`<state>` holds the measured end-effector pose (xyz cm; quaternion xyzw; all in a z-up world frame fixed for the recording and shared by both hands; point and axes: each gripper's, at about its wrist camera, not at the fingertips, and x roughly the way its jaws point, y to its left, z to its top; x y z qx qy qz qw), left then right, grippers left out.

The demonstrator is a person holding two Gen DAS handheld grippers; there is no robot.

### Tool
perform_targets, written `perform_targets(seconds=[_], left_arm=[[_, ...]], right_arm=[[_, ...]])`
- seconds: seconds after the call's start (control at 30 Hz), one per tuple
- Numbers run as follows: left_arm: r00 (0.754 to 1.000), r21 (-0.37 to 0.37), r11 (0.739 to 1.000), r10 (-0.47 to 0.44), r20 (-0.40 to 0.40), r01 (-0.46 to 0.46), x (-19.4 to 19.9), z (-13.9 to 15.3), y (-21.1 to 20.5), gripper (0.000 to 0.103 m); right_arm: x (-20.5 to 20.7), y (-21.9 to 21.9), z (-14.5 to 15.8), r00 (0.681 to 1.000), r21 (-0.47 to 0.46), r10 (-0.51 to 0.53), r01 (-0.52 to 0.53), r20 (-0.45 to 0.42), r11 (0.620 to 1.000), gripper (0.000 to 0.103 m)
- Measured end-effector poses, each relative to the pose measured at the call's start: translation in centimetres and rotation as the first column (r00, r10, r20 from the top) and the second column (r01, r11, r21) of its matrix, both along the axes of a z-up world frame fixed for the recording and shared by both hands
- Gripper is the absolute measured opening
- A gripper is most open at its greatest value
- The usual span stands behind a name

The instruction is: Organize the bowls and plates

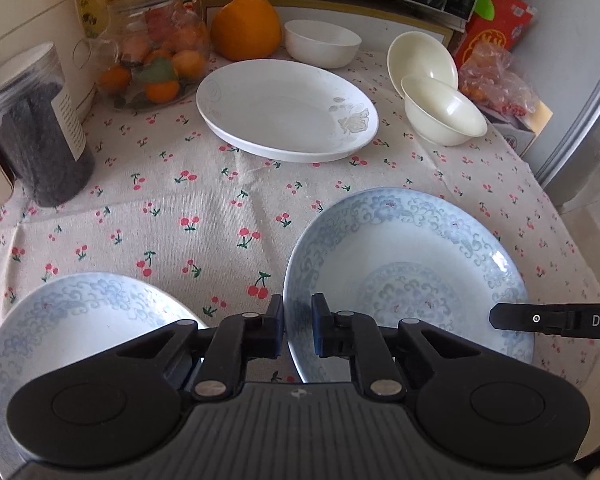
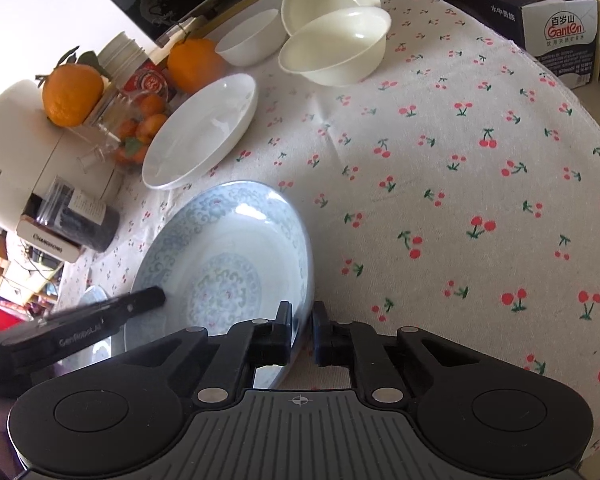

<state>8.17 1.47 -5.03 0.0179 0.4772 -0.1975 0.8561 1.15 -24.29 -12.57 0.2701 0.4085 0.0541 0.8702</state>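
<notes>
At the lower left of my left wrist view lies a second blue-patterned plate (image 1: 80, 320), flat on the cherry-print tablecloth (image 1: 188, 200) and partly hidden behind my tool. Just right of it, at the bottom centre, my left gripper (image 1: 298, 328) is clamped on the near-left rim of the blue-patterned plate (image 1: 412, 280), 1 pad inside the rim and 1 outside. At the right edge of that view, a finger of the right gripper (image 1: 540, 319) reaches over the same plate's right rim. Higher up, from left to right, I see a dark jar (image 1: 36, 128), a white plate (image 1: 288, 110) and 2 cream bowls (image 1: 440, 108) touching each other, with a white bowl (image 1: 322, 42) behind the white plate.

In my right wrist view, the left gripper shows at the lower left over that plate. At the bottom centre, the right gripper (image 2: 302, 330) is pinched together on the plate's right rim.
</notes>
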Motion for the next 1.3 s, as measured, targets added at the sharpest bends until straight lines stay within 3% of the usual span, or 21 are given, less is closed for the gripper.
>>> perform_targets(seconds=[0.33, 0.77, 1.3], left_arm=[[0.999, -0.058, 0.998, 0.026, -0.032, -0.028, 0.3, -0.2, -0.8, 0.011], [1.0, -0.029, 0.999, 0.026, 0.014, -0.025, 0.5, -0.2, -1.9, 0.011], [0.999, 0.009, 1.0, 0.01, 0.045, -0.01, 0.2, 0.1, -2.4, 0.014]], right_arm=[[3.2, -1.2, 2.3, 0.999, -0.07, -0.024, 0.021, -0.044, 0.997, 0.01], [6.3, -1.9, 1.0, 0.998, -0.09, -0.048, 0.044, -0.039, 0.995, 0.012], [6.0, -1.4, 1.6, 1.0, -0.173, -0.013, 0.012, -0.005, 0.985, 0.016]])
